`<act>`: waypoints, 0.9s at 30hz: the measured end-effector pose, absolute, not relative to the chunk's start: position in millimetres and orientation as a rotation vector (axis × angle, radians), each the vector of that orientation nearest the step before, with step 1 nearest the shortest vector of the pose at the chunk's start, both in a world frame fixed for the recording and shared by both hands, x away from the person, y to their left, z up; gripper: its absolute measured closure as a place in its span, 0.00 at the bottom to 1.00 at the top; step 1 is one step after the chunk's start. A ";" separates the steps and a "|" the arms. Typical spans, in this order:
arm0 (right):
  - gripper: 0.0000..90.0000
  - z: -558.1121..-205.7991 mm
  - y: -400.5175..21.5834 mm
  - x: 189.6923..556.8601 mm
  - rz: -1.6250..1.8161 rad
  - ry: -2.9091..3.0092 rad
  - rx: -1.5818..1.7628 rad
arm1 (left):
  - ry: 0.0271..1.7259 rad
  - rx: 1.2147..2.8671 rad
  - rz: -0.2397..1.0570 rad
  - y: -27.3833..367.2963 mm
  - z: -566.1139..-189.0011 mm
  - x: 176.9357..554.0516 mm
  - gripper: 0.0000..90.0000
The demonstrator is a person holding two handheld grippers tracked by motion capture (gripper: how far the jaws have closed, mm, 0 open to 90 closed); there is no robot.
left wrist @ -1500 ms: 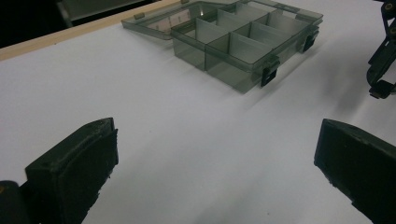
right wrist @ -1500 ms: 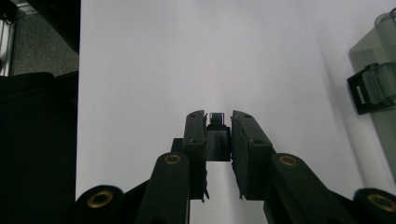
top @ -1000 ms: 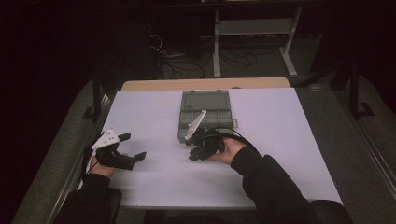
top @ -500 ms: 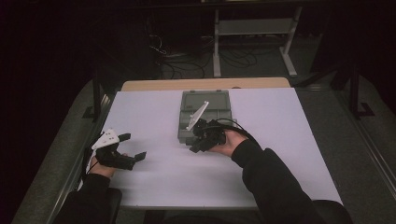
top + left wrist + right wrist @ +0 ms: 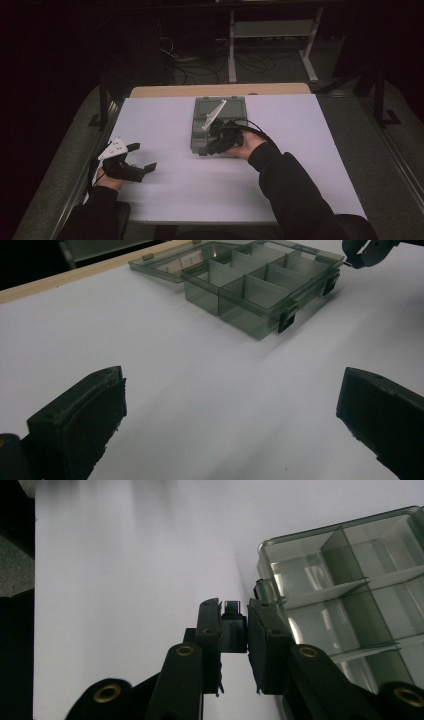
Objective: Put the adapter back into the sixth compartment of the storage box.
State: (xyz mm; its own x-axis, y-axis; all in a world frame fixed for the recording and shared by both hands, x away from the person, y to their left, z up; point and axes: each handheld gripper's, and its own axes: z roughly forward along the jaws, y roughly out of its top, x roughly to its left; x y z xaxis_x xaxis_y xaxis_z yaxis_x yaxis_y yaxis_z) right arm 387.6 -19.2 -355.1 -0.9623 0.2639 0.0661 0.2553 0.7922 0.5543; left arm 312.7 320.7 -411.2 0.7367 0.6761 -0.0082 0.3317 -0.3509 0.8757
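A smoky clear compartment box [image 5: 200, 140] lies open at the table's middle, its lid [image 5: 220, 106] flat behind it. In the left gripper view the box [image 5: 250, 290] has bare compartments. My right gripper [image 5: 210, 146] hovers over the box's near edge, shut on a small black piece [image 5: 233, 630] held between its pads [image 5: 210, 625]. The box's corner [image 5: 310, 570] is just to the right of those jaws. My left gripper [image 5: 142, 156] rests at the table's left, open with nothing between its fingers [image 5: 95, 405]. The right gripper's tip [image 5: 370, 250] shows past the box.
The box sits on a white table sheet [image 5: 165, 190] with a wooden edge [image 5: 220, 89] at the back. Metal frame legs and cables [image 5: 240, 45] stand on the dark floor beyond. Grey side rails [image 5: 75, 165] run along the table.
My right hand has carried the small black piece a little farther back and up, from in front of the box to over its near edge. The left gripper has stayed still.
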 end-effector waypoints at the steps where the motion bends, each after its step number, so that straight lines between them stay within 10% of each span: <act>1: 0.83 -353.4 -19.6 389.3 0.915 2.955 0.432 | 0.769 1.959 0.443 320.7 -411.1 312.7 0.00; 27: 0.83 -355.6 -28.5 426.6 0.889 2.885 0.567 | 0.769 1.956 0.443 320.4 -411.2 313.3 0.00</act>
